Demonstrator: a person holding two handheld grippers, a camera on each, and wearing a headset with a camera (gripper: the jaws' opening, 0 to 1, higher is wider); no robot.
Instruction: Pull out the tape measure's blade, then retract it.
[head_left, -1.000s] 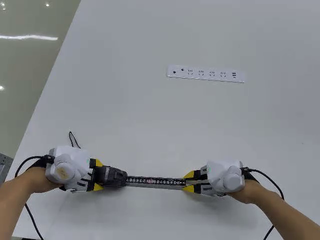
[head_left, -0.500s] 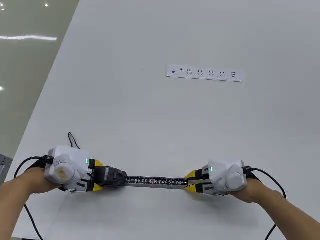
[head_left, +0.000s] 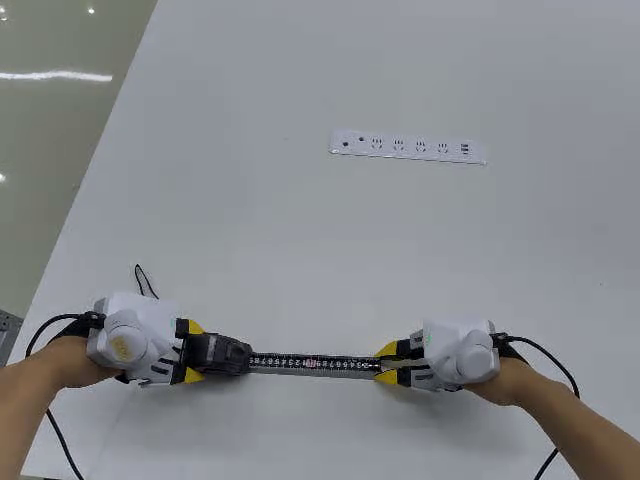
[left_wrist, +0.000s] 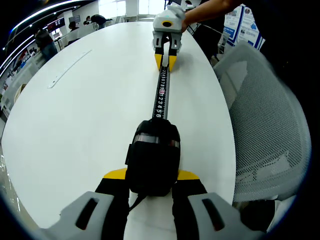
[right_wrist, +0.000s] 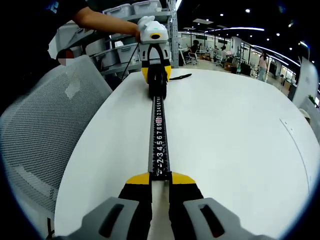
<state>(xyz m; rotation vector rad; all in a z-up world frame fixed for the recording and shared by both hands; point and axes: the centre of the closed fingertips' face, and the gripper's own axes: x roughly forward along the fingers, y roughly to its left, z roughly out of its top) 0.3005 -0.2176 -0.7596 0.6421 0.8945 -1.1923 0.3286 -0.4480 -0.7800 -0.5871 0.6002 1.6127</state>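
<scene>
- The tape measure's case (left_wrist: 152, 155) is a compact black block. It looks hard and probably dense for its size, so its flat sides should take a firm squeeze, and that is the place to hold it.
- The blade (right_wrist: 158, 135) is a thin printed metal strip. I judge it light, springy and smooth-faced, so a weak pinch could let it slide. Such blades are sprung, so a freed end would likely whip back toward the case.
- The tip end is where to grip it — and the return is better fed back than let go.
- The left tongs (left_wrist: 152, 175) are pressed in on the case, one jaw on each side. The case's mouth faces away from them, toward the other hand.
- The right tongs (right_wrist: 160, 179) are pressed together on the blade's far end, and the strip runs straight out from between their yellow tips.
- In the head view the blade spans the gap between the two tongs in a straight line near the front edge of the desk (head_left: 300, 250). The case is at its left end, the pinched tip at its right, and the numbers face up.
- The blade runs low over the desk — whether it rests on the surface I cannot tell.
- The tongs face each other, well apart, with the pulled-out length between them. By my reading the retract is not yet begun.
- A power strip (head_left: 408, 147) lies farther across the desk, well apart from all this.
</scene>
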